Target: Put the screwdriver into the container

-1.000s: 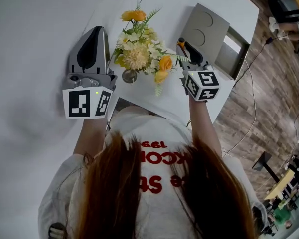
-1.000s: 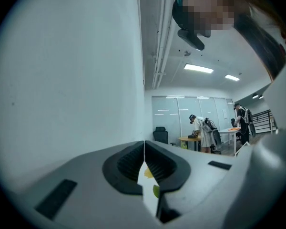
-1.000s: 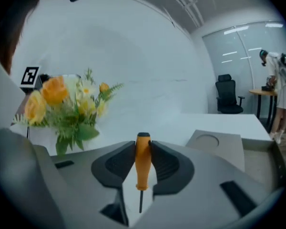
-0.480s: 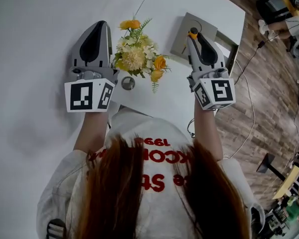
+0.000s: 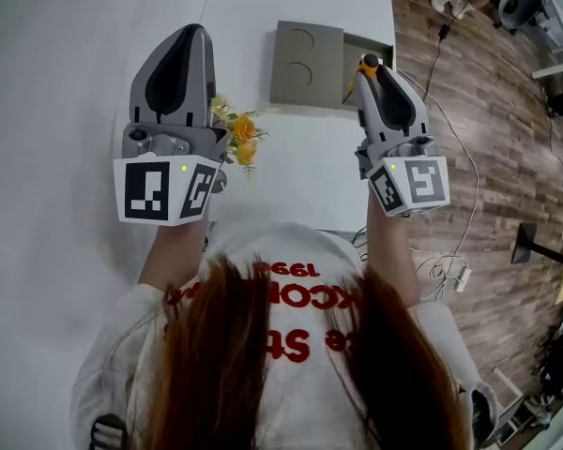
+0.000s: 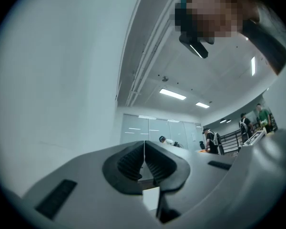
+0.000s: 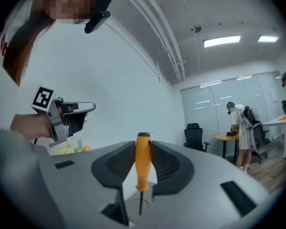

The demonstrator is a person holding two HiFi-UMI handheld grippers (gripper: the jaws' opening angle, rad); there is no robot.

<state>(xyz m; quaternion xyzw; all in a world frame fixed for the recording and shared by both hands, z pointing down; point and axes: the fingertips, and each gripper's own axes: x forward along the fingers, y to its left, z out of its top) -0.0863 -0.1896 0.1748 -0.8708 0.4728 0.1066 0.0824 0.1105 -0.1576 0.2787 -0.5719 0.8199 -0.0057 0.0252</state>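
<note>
An orange-handled screwdriver (image 7: 142, 159) stands upright between the pads of my right gripper (image 7: 143, 165), which is shut on its handle, with the thin shaft (image 7: 140, 202) pointing down. In the head view the right gripper (image 5: 370, 67) holds the screwdriver (image 5: 366, 63) over the right end of the grey container (image 5: 305, 64), beside its open slot (image 5: 368, 45). The container's lid shows two round recesses. My left gripper (image 5: 190, 34) is raised over the table's left side, apart from the container. Its jaws are shut with nothing between them in the left gripper view (image 6: 144, 157).
A bunch of yellow and orange flowers (image 5: 240, 135) stands on the white table (image 5: 291, 172), half hidden behind the left gripper. The table's right edge drops to a wooden floor (image 5: 488, 157) with cables. People, a chair (image 7: 194, 136) and desks stand far off.
The right gripper has carried the screwdriver forward, from beside the flowers to the container's right end. The left gripper has risen and now covers part of the flowers.
</note>
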